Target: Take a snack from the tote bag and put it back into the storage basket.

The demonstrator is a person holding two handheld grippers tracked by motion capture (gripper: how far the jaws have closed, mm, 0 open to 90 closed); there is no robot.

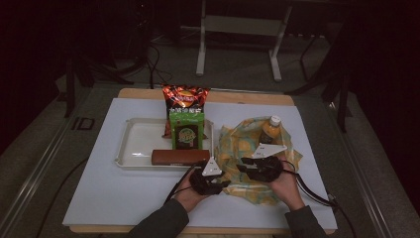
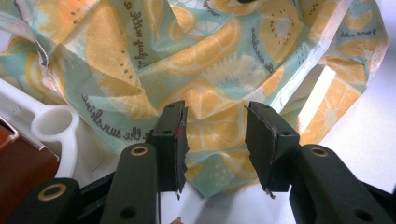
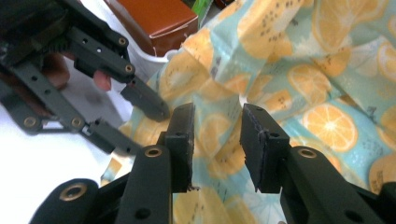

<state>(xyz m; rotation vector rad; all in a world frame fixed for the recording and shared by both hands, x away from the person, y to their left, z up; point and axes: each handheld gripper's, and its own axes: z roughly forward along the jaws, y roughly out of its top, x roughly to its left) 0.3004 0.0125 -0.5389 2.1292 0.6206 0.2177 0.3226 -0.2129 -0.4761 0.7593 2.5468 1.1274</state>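
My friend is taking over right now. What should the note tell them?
Left gripper: open, jaws either side of the fruit-print bag's near edge, not clamped.
Right gripper: open, over the same bag.
The juice bottle stands in the bag.
The chip bag, green packet and brown box wait on the white tray.
Likely left: grip the bag, open it, pack the snacks.

Light: dim room; upper corners and far edge in deep shadow.
Floor (image 1: pixel 237 69): grey, dull, bare between the furniture.
Bench (image 1: pixel 129 193): pale white top sheet over a wooden board, wood edge showing at the far and near sides.
Frame (image 1: pixel 237 29): light metal stand beyond the bench, two legs on the floor.
Cables (image 1: pixel 153 64): dark leads lying on the floor, far left.
Rail (image 1: pixel 34 173): metal strip running along the floor, left of the bench.
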